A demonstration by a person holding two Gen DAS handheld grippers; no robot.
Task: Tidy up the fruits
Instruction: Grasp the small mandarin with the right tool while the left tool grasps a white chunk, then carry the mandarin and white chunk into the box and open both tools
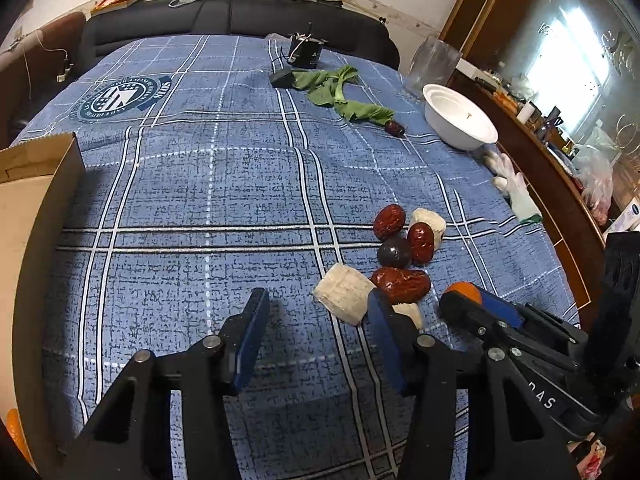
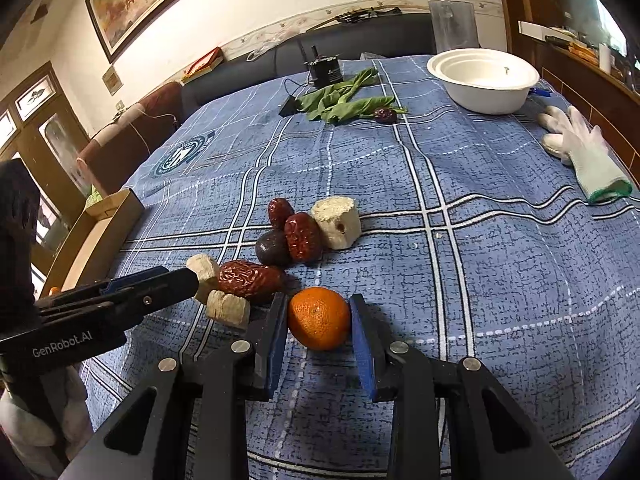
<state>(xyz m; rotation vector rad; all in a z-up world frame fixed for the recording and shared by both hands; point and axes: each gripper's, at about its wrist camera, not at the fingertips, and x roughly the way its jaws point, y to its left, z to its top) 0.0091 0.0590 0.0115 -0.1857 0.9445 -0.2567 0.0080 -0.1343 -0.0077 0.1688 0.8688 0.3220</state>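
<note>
An orange tangerine lies on the blue checked cloth between the fingers of my right gripper, which closes around it; both pads touch its sides. Behind it lie several red dates, a dark plum and pale root chunks. My left gripper is open and empty just left of the pile, its right finger beside a pale chunk and a date. The right gripper and the tangerine also show in the left wrist view.
A white bowl stands far right, with a white glove near it. Green leaves and a lone date lie at the back. A cardboard box sits at the left. A black device is behind the leaves.
</note>
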